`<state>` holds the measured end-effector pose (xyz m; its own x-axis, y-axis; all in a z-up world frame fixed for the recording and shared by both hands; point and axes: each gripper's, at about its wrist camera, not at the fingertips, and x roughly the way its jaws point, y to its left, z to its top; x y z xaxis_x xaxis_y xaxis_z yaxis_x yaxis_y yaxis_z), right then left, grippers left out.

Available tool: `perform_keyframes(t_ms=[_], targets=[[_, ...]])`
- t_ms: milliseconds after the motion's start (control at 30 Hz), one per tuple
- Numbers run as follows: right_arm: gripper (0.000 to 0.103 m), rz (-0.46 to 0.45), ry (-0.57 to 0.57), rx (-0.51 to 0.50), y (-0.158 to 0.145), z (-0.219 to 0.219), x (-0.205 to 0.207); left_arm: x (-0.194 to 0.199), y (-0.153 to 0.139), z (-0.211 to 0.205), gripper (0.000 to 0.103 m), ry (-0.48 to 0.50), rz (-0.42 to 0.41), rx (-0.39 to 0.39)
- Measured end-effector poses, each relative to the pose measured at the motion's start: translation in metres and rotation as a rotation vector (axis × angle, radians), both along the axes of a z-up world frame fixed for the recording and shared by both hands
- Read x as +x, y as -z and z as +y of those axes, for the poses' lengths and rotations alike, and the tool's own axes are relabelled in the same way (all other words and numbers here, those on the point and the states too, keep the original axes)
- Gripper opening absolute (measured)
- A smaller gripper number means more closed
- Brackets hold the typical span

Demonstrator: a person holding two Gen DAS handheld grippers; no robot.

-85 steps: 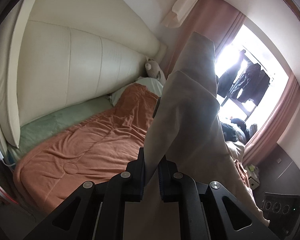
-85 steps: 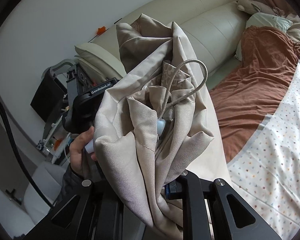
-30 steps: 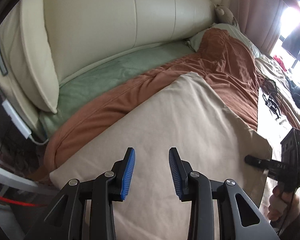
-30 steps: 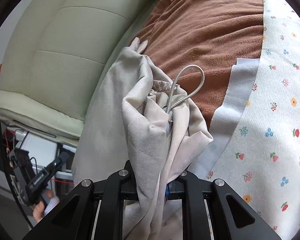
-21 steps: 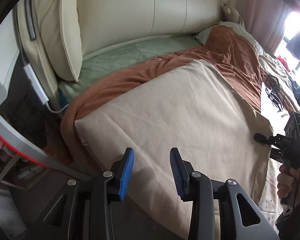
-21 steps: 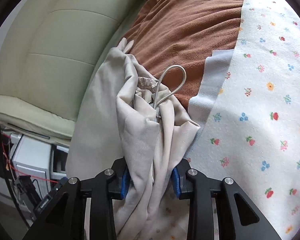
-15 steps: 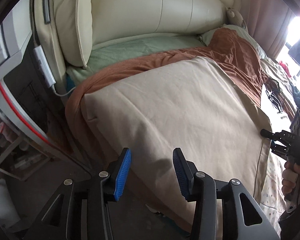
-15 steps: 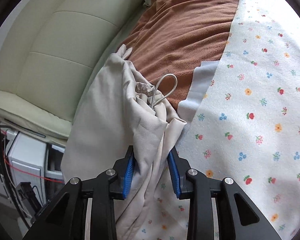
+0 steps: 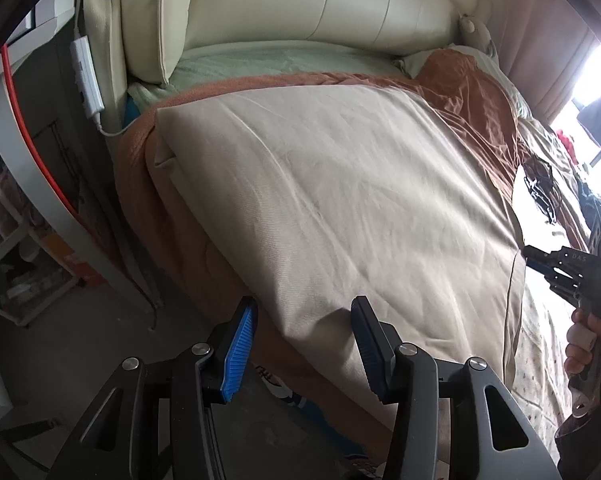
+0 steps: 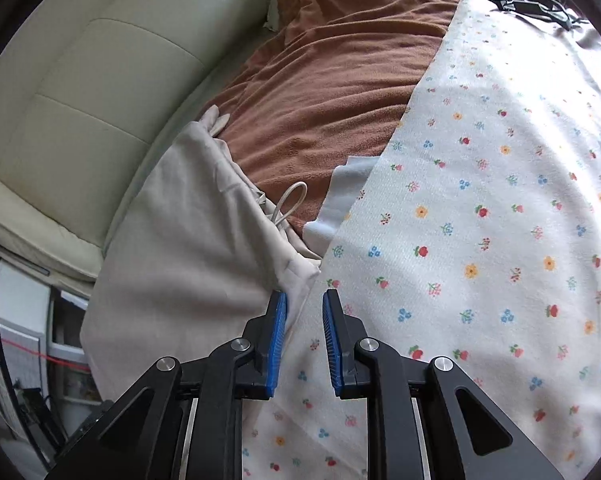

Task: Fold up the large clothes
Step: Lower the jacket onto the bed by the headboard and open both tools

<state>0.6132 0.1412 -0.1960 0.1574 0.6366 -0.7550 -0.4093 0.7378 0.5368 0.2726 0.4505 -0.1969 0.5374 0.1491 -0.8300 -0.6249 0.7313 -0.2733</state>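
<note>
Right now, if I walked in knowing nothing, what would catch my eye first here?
Probably the big beige garment, spread flat over a rust-brown blanket on the bed, below a cream padded headboard. Beside it lies a white sheet with little flowers. Two black grippers with blue pads hover at the garment's edges, the left gripper opening, the right gripper closing, neither holding cloth.

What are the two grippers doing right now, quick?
Left gripper: opening, empty, above the beige cloth.
Right gripper: closing, holding nothing; cloth just beside one finger.
</note>
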Motion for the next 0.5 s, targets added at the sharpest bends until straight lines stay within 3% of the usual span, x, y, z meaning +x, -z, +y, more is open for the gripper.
perform_keyframes(t_ms=[167, 233, 333, 400, 500], targets=[[0.022, -0.015, -0.007, 0.014, -0.022, -0.02, -0.012, -0.003, -0.016, -0.016, 0.05, 0.005, -0.013, 0.063], [0.029, -0.044, -0.019, 0.004, -0.032, -0.027, -0.022, -0.004, -0.024, -0.022, 0.051, 0.007, -0.028, 0.061], [0.039, -0.08, -0.036, 0.008, -0.049, -0.04, -0.037, -0.008, -0.037, -0.031, 0.067, 0.012, -0.053, 0.073], [0.044, -0.102, -0.052, 0.007, -0.059, -0.049, -0.047, -0.011, -0.048, -0.04, 0.084, 0.008, -0.074, 0.101], [0.064, -0.163, -0.045, -0.02, -0.077, -0.064, -0.063, -0.012, -0.066, -0.051, 0.09, 0.021, -0.104, 0.128]])
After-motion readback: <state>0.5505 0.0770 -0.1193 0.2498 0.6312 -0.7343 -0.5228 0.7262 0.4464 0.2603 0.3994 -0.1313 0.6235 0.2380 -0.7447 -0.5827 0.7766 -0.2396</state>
